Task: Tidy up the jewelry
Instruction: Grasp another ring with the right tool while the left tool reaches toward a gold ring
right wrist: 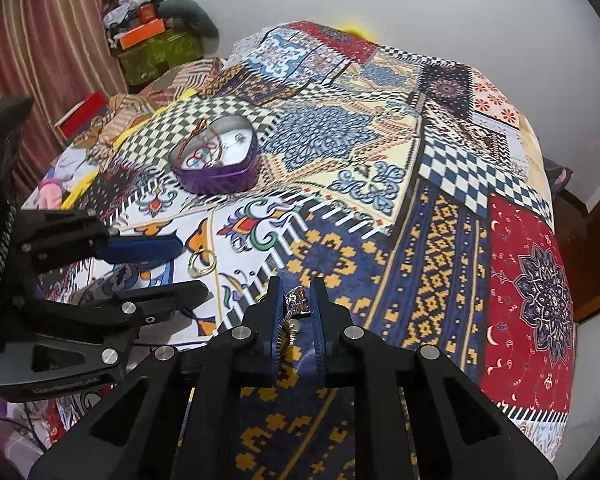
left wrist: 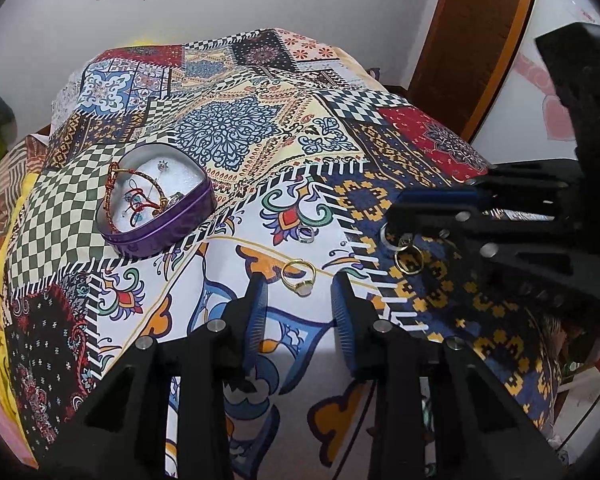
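A gold ring with a pale stone (left wrist: 300,278) lies on the patterned cloth between the fingertips of my left gripper (left wrist: 300,286), which is open and not touching it. From the right wrist view, that same gold ring (right wrist: 202,264) sits between the left gripper's (right wrist: 192,270) blue pads. My right gripper (right wrist: 296,284) is shut on a sparkling silver piece (right wrist: 298,300). Another gold ring (left wrist: 408,260) shows just under the right gripper (left wrist: 404,216). A silver ring (left wrist: 307,234) lies loose on the cloth. The purple heart-shaped tin (left wrist: 156,236) holds several bracelets and cords.
The patchwork cloth (left wrist: 240,132) covers a bed that drops away at its edges. The tin (right wrist: 220,178) stands left of centre, beyond both grippers. Boxes and bundles (right wrist: 148,36) are piled by a striped curtain at the far left. A wooden door frame (left wrist: 480,40) stands at the right.
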### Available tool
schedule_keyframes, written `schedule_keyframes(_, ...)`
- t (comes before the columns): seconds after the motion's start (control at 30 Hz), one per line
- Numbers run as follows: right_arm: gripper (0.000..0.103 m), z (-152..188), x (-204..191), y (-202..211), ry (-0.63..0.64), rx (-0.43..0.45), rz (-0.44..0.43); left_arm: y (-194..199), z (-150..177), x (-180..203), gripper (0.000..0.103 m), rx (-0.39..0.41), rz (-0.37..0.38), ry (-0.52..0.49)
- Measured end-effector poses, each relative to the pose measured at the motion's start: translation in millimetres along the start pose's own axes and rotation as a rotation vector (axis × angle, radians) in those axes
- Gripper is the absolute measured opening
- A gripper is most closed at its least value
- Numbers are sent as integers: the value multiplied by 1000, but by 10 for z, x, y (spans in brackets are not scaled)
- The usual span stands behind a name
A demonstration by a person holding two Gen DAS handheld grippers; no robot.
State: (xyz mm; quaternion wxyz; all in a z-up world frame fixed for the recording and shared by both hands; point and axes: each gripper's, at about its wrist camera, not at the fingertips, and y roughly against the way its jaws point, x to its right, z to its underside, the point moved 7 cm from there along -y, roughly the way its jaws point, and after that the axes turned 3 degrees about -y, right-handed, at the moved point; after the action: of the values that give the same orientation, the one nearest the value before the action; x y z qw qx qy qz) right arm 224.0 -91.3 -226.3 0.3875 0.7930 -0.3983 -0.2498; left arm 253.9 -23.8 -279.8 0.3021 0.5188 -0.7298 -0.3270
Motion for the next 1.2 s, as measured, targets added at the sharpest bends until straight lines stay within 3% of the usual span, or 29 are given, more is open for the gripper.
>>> schedule_keyframes(0.17, 12, -48, 150, 71, -52, 24, 10, -43, -18, -16, 32, 6, -3, 17)
schedule_keyframes(0.3, 12, -55, 253, 104, -89, 32, 15, -65, -33, -26, 17, 9, 1, 27)
schedule_keyframes(0.4, 12, -51, 304, 135, -103, 36, 19, -58, -36, -13, 18, 19, 38, 34)
schedule_keyframes(0.6, 12, -37, 316, 200, -103, 41, 29, -17, -30, 44, 17, 27, 35, 22)
schedule_keyframes(0.87, 12, -148, 267, 328, -115, 76, 18, 187, -100, 40, 18, 68, -1, 17)
schedule_keyframes(1.2, 12, -429, 44, 546, -106, 156, -3, 558, -295, -295, 18, 152, -63, 59)
